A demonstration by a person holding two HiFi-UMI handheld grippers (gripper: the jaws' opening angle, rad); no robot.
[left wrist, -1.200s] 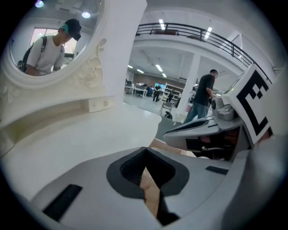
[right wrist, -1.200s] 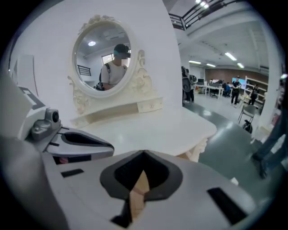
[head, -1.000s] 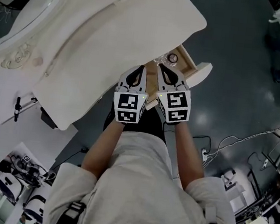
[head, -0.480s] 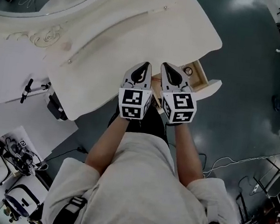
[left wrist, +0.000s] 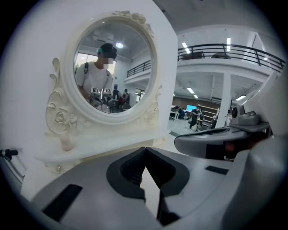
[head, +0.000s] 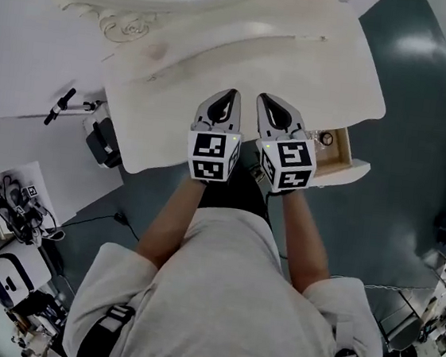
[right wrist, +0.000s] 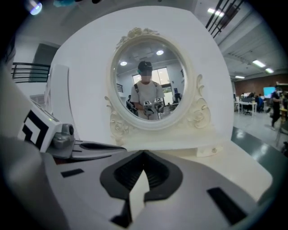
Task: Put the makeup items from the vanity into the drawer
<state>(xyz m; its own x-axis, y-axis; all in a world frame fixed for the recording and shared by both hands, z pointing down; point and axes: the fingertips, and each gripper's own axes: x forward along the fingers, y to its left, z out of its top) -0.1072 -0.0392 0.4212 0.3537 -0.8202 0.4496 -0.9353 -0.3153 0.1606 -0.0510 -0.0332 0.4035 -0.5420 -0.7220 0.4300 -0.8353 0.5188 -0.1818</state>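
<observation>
Head view steeply down over vanity [head: 253,57]; gripper views share mirror [left wrist: 114,67].

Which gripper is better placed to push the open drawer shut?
Right, probably. The right gripper hangs nearer the open drawer, which juts out at the right end of the vanity. The left gripper sits on the far side of it. Both are shut and empty.
</observation>
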